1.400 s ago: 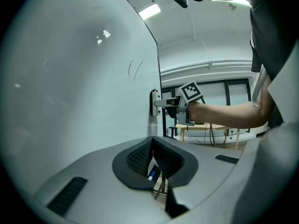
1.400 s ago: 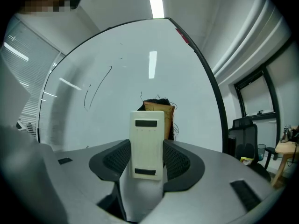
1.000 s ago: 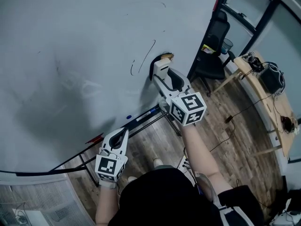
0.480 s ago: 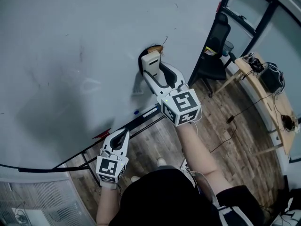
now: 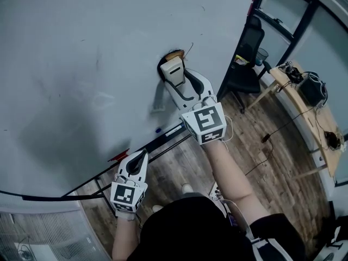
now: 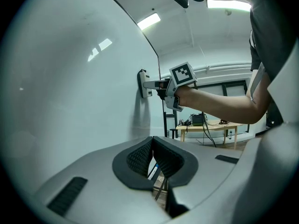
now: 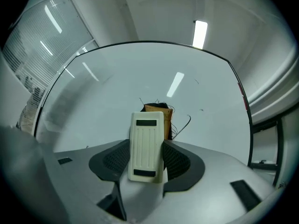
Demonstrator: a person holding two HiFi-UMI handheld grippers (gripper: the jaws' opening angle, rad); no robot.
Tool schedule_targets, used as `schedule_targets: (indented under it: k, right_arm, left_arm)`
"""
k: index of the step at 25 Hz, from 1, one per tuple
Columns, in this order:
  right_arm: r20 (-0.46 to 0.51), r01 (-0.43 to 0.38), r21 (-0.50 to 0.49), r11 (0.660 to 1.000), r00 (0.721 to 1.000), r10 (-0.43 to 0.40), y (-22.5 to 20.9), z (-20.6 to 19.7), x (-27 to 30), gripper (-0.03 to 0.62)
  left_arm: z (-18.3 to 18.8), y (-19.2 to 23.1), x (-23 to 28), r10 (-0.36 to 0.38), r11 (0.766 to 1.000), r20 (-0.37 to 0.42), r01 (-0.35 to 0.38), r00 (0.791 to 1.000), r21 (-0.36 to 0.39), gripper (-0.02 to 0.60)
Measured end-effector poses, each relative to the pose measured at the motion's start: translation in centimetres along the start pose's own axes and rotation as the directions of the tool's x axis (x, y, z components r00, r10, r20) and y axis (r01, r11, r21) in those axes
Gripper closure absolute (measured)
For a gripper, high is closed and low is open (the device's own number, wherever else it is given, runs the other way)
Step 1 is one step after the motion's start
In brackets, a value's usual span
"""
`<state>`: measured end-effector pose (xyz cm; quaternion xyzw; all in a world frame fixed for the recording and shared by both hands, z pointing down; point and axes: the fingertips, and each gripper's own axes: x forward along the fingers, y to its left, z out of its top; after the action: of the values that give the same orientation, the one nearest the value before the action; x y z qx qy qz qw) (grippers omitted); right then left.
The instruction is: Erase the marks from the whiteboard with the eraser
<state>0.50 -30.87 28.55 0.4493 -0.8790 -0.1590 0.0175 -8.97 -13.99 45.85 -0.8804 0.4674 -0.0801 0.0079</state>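
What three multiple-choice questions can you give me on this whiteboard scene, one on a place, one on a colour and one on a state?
1. Where is the eraser?
A. In a bucket
B. In the right gripper, against the whiteboard
C. On a shelf

2. What colour is the eraser's back?
A. Red
B. Blue
C. Cream

3. How is the left gripper?
A. Shut, with nothing in it
B. Wide open
C. Shut on the eraser

Answers:
1 B: the right gripper view shows its jaws on the eraser, which is at the board.
2 C: that same view shows a cream back.
3 A: the left gripper view shows its jaws together with nothing between them.
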Motion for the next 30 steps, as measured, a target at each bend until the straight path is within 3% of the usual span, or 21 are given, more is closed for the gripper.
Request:
schedule_targets:
  k: [11, 21, 30]
  right_arm:
    - [0.057, 0.047, -0.148, 0.988, 0.998, -0.039, -3.9, 1.9, 0.3, 0.352]
    - [0.145, 0.103, -0.163, 0.981, 0.986, -0.079, -11.1, 6.8, 0.1, 0.352]
    - [0.200, 0.097, -0.177, 0.979, 0.978, -0.060, -13.2, 11.6, 0.5, 0.351]
  left_arm:
    - [0.1, -0.2, 2.5, 0.006, 1.000, 0.005, -0.006, 1.000, 0.000, 0.563]
    - [1.7, -0.7, 5.1, 0.024, 1.000, 0.021, -0.024, 1.000, 0.012, 0.563]
    - [2.5, -0.8, 5.7, 0.039, 0.999, 0.037, -0.039, 0.999, 0.007, 0.563]
